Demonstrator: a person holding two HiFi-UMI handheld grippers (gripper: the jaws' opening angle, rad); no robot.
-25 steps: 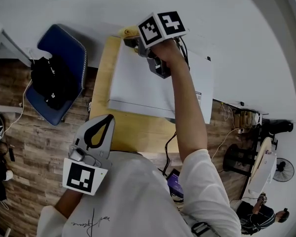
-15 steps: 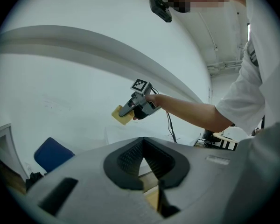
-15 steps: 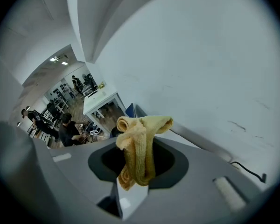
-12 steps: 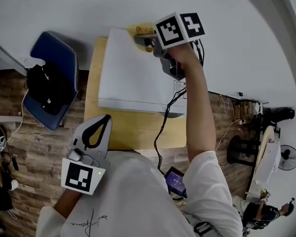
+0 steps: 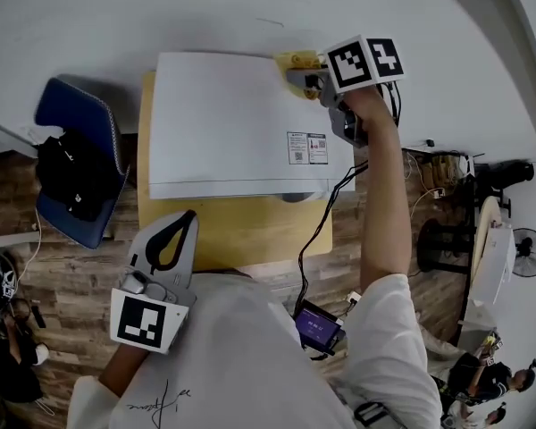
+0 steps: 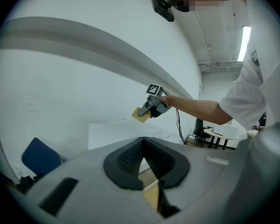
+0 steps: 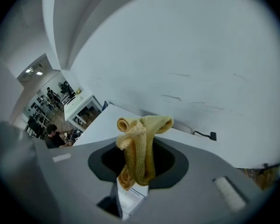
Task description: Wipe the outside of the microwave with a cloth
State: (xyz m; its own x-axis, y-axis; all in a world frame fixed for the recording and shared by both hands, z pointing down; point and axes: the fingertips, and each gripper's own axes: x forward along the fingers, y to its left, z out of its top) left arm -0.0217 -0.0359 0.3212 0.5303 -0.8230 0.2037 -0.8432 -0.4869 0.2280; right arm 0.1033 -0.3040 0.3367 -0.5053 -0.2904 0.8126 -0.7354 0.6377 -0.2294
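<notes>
Clamped a crumpled yellow cloth [image 5: 292, 61] in the right tongs [image 5: 302, 71] at the back right corner of the white box-shaped microwave [image 5: 232, 123], close to the wall behind it. Held the left tongs [image 5: 180, 231] with jaws together and nothing between them, well in front of the microwave, past the near edge of the light wooden table [image 5: 241, 226] beneath it.
</notes>
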